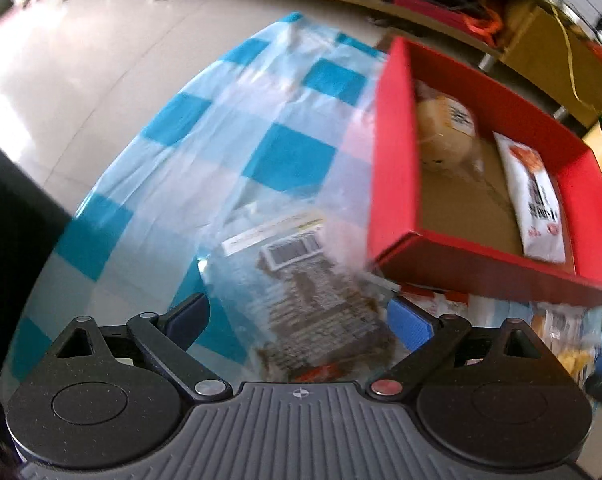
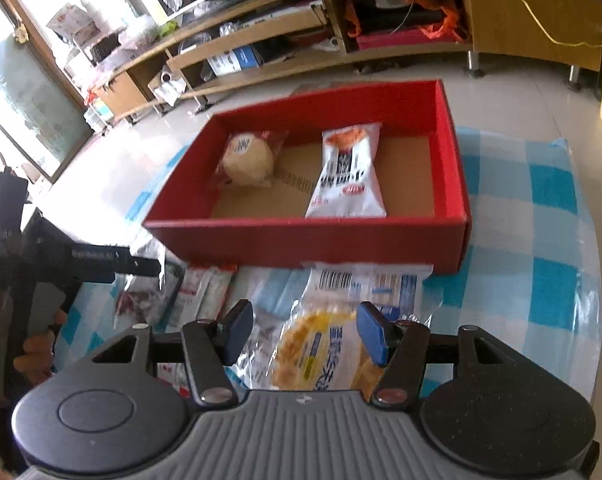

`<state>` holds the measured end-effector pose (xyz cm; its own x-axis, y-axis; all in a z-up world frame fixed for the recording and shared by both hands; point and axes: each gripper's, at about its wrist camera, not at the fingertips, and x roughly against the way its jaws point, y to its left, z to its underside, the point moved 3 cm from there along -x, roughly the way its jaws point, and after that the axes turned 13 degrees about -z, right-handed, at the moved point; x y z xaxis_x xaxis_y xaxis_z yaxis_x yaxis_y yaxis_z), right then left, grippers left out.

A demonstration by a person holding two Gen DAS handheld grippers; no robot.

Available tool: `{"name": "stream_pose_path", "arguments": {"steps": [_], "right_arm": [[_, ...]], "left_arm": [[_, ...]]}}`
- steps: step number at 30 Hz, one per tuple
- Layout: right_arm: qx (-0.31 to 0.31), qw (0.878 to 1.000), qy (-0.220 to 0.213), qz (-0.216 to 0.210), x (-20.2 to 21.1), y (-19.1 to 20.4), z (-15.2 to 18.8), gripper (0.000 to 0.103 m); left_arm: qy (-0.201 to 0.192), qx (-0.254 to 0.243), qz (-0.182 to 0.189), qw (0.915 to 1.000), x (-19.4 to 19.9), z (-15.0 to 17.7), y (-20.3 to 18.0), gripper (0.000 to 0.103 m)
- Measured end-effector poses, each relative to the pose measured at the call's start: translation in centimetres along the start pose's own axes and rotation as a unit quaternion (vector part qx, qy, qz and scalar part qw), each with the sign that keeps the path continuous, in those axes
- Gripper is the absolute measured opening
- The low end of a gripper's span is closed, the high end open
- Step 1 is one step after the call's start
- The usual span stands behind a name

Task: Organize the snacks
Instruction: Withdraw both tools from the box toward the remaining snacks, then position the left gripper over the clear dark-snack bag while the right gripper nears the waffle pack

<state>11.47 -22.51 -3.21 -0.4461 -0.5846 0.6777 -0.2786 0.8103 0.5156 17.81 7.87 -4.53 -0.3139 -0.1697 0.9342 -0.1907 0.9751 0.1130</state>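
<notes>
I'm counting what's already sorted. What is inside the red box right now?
Inside the red box lie two packets: a round bun in clear wrap on one side and a white packet beside it, on a bare cardboard floor. The near wall hides a strip of that floor.

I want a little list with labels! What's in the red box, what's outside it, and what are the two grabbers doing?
Box: red cardboard box on blue-checked cloth
Inside: round wrapped bun; white snack packet
Outside: more packets near the front wall
Left gripper: jaws wide, clear packet of dark snack between them
Right gripper: jaws around yellow pastry packet; grip unclear
</notes>
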Motion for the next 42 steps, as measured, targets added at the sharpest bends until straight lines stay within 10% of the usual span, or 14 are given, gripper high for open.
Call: {"name": "stream_pose_path", "arguments": {"steps": [14, 30, 42], "right_arm": [[-0.001, 1.000, -0.006, 0.028, 0.4, -0.4, 0.8, 0.058], [-0.043, 0.998, -0.012, 0.038, 1.4, -1.7, 2.2, 0.061], [-0.024, 0.998, 0.011, 0.051, -1.1, -0.9, 3.5, 0.089]], "left_arm": [[-0.007, 0.016, -0.044, 0.9989, -1.6, -0.5, -1.8, 0.099], [-0.002, -0.027, -0.006, 0.9996, 2.5, 4.7, -1.1, 0.092], [-0.002, -0.094, -0.007, 0.9956, 2.4, 7.1, -3.9, 0.094]]}}
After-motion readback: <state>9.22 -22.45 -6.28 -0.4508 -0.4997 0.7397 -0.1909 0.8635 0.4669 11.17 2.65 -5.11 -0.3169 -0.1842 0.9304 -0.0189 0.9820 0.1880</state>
